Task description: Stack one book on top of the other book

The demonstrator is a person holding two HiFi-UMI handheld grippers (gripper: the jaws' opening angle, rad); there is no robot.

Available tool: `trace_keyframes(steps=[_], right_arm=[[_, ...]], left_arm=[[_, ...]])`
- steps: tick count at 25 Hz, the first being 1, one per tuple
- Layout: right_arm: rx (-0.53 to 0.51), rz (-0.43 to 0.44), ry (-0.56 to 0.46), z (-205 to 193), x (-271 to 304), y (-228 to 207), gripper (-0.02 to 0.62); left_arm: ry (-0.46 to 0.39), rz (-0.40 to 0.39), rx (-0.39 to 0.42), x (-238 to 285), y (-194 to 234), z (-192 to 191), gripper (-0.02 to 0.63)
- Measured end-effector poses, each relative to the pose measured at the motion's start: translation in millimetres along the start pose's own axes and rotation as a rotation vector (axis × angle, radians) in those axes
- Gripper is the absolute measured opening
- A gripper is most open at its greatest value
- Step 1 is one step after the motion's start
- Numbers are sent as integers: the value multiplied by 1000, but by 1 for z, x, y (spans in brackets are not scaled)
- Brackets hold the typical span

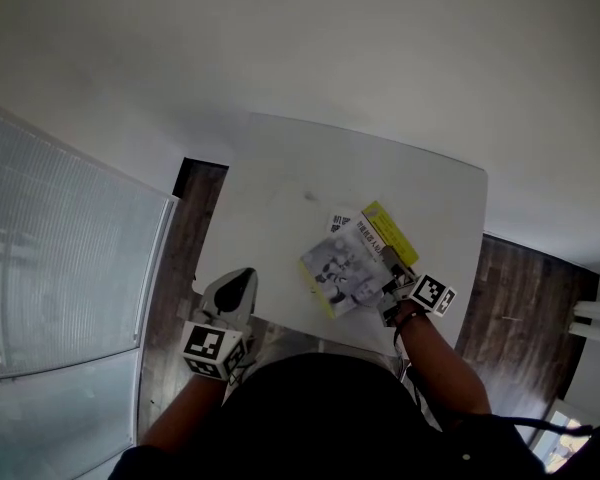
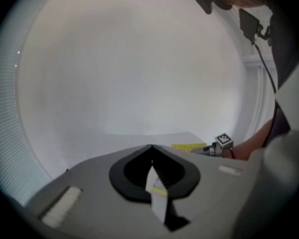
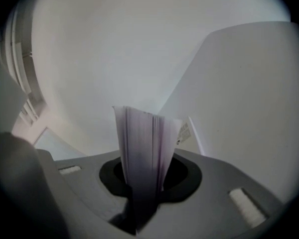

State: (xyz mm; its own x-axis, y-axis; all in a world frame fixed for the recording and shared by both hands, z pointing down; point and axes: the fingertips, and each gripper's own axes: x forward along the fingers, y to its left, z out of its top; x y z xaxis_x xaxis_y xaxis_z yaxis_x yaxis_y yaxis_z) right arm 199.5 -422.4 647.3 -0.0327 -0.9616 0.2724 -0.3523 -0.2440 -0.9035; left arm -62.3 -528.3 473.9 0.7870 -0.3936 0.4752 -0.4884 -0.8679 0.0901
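In the head view a book with a grey pictured cover [image 1: 342, 268] overlaps a yellow book [image 1: 392, 230] on the white table [image 1: 280, 183]. My right gripper [image 1: 388, 276] is shut on the grey book's near right corner. In the right gripper view its page edges [image 3: 142, 148] stand clamped between the jaws. My left gripper [image 1: 246, 274] hangs at the table's front left edge, away from both books. Its jaws are shut in the left gripper view [image 2: 151, 148], with a thin white slip with a yellow band [image 2: 157, 195] in the gap behind the tips. The yellow book [image 2: 188, 146] shows beyond them.
A small white printed piece [image 1: 339, 220] lies just behind the books. Dark wooden floor [image 1: 190, 258] shows on both sides of the table. A frosted glass panel [image 1: 70, 258] stands to the left. The right gripper's marker cube [image 2: 223, 141] is seen from the left gripper view.
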Motion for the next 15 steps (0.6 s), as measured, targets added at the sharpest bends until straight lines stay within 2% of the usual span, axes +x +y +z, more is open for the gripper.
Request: trace_keyframes(steps=[9, 15], right_arm=[[13, -31, 15, -3, 6, -15, 75], [-20, -87, 38, -6, 8, -24, 77]], left_arm=[[-6, -6, 52, -3, -7, 7, 5], [3, -16, 49, 5, -8, 7, 5]])
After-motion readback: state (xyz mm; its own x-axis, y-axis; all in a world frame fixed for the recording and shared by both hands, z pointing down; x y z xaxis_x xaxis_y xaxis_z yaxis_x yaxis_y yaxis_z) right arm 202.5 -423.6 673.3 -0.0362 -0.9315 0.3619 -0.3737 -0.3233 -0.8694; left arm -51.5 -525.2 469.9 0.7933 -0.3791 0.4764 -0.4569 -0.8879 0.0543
